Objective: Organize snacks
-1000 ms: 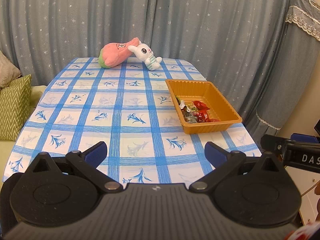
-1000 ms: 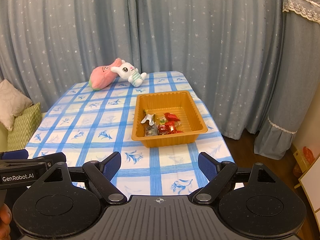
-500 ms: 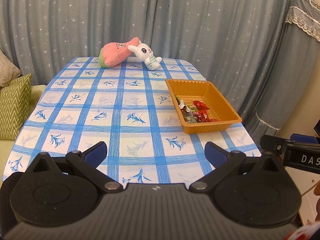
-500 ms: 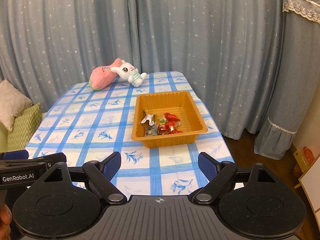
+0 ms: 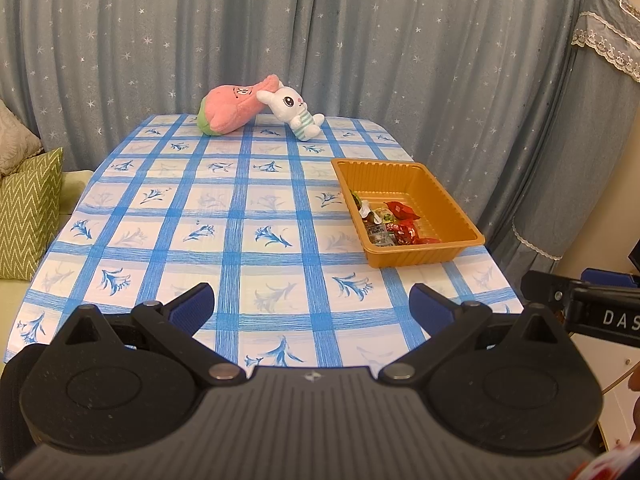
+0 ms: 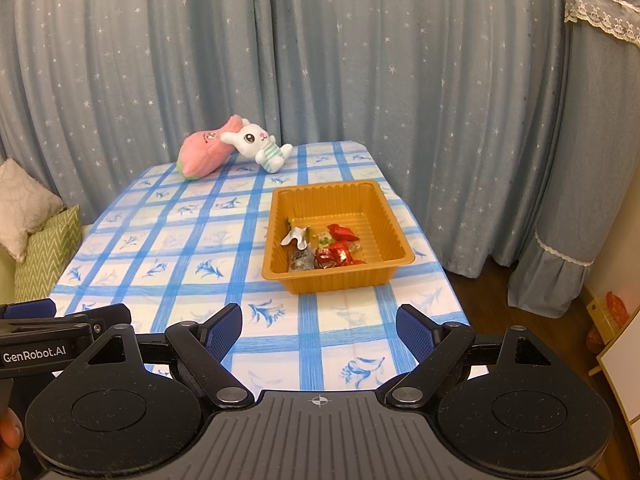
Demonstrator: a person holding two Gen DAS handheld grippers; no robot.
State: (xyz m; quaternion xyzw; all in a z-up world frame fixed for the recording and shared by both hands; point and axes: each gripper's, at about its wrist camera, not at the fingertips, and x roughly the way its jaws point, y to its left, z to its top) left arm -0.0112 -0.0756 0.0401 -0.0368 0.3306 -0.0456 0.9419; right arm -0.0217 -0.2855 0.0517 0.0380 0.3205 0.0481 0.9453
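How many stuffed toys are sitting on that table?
2. A pink plush lies at the far end of the table, and a white bunny leans against its right side. Nothing seems to hide another.

snacks [image 6: 325, 249]: wrapped, red, silver, green | heaped in near-left corner of orange tray [image 6: 394, 224] | tray upright, table's right side

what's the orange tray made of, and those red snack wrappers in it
Orange tray: looks like thin moulded plastic, semi-glossy, judging by its ribbed walls and rolled rim. Red snack wrappers: probably foil or metallised film, since they are crinkled and catch bright glints.
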